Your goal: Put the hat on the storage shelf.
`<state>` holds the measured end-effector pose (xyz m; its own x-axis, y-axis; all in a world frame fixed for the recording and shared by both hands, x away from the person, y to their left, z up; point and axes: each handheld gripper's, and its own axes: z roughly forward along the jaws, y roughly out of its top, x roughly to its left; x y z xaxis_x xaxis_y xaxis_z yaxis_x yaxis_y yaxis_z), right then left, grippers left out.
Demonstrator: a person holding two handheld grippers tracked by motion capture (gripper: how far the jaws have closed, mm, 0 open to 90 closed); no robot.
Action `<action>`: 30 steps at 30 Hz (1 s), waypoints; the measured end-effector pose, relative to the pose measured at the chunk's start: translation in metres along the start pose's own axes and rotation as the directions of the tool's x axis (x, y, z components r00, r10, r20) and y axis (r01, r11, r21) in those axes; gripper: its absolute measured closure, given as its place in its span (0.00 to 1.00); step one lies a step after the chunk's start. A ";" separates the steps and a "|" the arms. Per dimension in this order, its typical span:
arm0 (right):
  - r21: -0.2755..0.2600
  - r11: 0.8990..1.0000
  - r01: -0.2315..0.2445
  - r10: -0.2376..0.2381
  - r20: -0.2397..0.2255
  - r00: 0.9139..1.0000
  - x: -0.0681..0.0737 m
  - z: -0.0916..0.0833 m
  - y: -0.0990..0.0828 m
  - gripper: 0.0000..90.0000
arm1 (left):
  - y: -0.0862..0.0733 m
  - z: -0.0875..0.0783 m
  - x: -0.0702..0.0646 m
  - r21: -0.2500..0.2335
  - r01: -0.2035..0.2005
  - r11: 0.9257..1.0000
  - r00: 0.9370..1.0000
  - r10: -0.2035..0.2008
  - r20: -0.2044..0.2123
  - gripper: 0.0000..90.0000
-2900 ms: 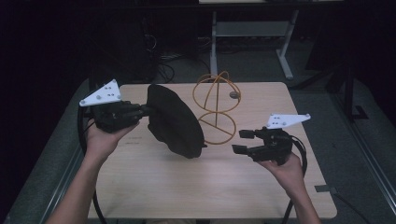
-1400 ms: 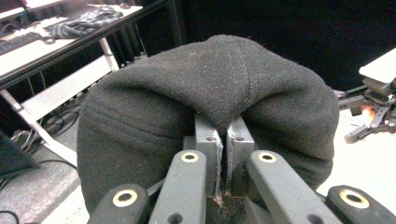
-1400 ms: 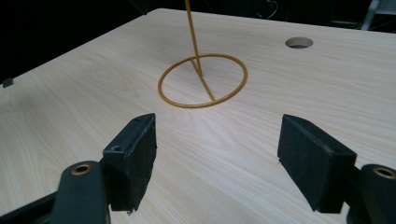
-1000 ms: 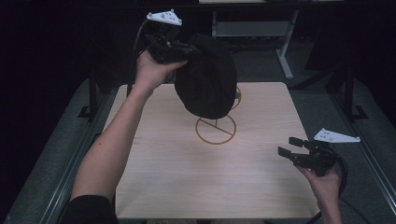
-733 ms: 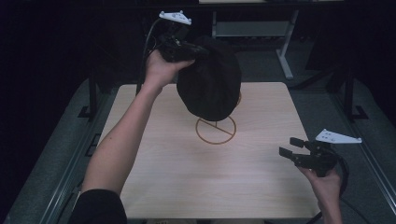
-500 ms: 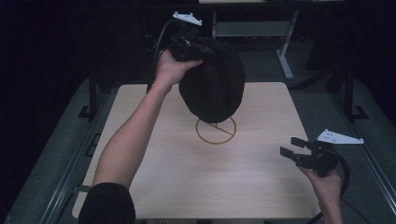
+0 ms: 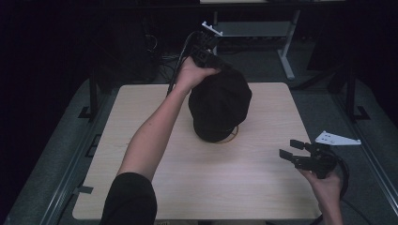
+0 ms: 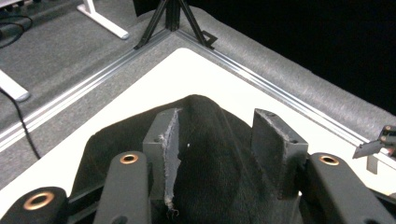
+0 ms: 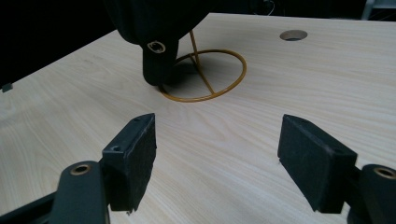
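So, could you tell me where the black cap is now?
In the high view, the black cap sits mid-table over the wire stand, beside the left tool.

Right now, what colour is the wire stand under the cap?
Golden yellow wire stand, clearest in the right gripper view.

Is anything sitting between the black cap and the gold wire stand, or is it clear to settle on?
Nothing visible stands between them. The black cap already drapes over the gold wire stand, hiding its top; the base ring shows beneath. The left gripper has just been opening, cap fabric between its jaws. The right gripper hangs open off to the side.
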<state>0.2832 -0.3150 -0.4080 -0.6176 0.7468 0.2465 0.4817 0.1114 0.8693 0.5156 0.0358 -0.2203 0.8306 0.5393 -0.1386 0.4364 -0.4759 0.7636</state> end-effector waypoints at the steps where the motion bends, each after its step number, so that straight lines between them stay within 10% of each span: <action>1: 0.000 1.000 0.000 0.000 0.000 1.000 0.000 0.000 0.000 0.30 | 0.000 0.000 0.000 0.000 0.000 1.000 1.000 0.000 0.000 0.56; 14: 0.024 1.000 0.006 -0.006 0.008 1.000 0.002 0.005 -0.001 0.29 | 0.000 -0.012 -0.015 0.019 -0.092 0.996 0.995 0.092 -0.031 0.54; 30: 0.012 1.000 -0.007 0.007 0.035 0.999 0.000 0.006 -0.004 0.26 | -0.008 -0.025 -0.014 -0.014 -0.070 0.997 0.997 0.070 -0.016 0.50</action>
<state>0.2854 -0.3117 -0.4140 -0.5922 0.7700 0.2375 0.4936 0.1137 0.8623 0.4920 0.0493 -0.2091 0.8534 0.5158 -0.0751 0.3725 -0.5029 0.7800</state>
